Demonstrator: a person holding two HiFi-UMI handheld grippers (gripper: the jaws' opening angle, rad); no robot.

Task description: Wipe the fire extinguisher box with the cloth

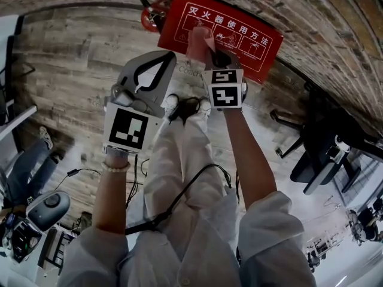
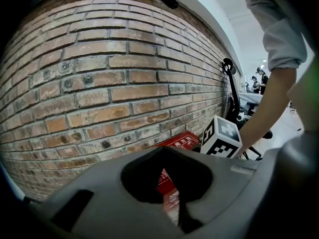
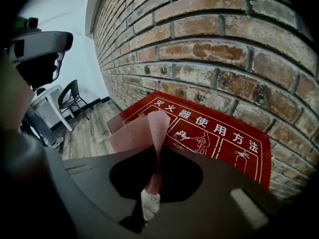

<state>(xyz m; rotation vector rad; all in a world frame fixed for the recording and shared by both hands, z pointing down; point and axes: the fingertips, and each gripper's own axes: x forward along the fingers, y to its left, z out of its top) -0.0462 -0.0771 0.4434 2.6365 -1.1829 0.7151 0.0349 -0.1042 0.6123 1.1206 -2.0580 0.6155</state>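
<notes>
Fingers on right gripper (image 3: 155, 156) pinch the cloth (image 3: 134, 133); left gripper's (image 2: 163, 151) meet empty. Fire extinguisher box (image 3: 219, 133) likely needs flat, overlapping strokes.

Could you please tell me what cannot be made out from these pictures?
- Red rectangular fire extinguisher box: left gripper view, mostly hidden behind the left claw.
- Pink mesh cloth in the right claw: whether it touches the box; right gripper view, claw hides its lower edge.
- Small red round object beside the box: head view, partly hidden by it, unidentifiable.
</notes>
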